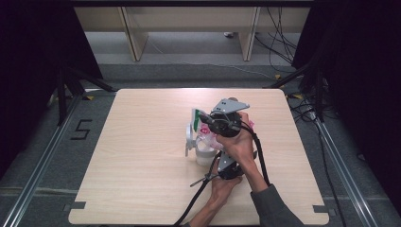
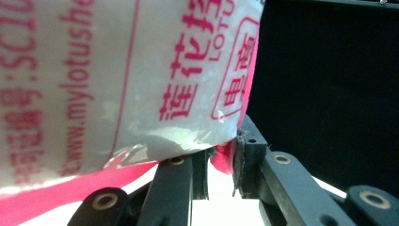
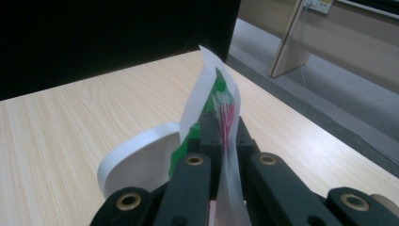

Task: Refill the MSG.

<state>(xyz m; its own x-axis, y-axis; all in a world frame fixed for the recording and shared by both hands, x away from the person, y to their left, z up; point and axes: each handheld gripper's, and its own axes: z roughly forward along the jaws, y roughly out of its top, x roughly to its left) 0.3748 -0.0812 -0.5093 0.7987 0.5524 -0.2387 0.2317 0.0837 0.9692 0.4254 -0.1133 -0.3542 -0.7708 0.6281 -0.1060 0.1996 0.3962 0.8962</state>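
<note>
Near the middle of the desk [image 1: 142,156], slightly toward its right half, a person's two hands work close together over a white cup [image 1: 204,153] with a handle on its left. The right gripper [image 1: 204,118] reaches leftward from above the cup; its fingers [image 3: 207,136] are pressed together on the upper edge of a plastic packet [image 1: 208,135], pinching a green-and-white corner with thin red lines that stands up between them. In the right gripper view the cup's white rim [image 3: 136,150] curves just beside and below that pinch.

The left gripper [image 2: 221,165] sits nearer the person, just below the cup in the high view, pointing up toward the packet. Its fingers [image 2: 249,160] clamp a small red fold at the packet's lower corner [image 2: 223,160]; the packet body, white with pink lettering [image 2: 141,80], bulges above and to the left of them.

Both cables trail back toward the near edge of the desk. Bare wood lies all round the cup: a broad stretch to the left, a narrower one to the right, and room toward the far edge. The desk's edges are well apart from the hands.
</note>
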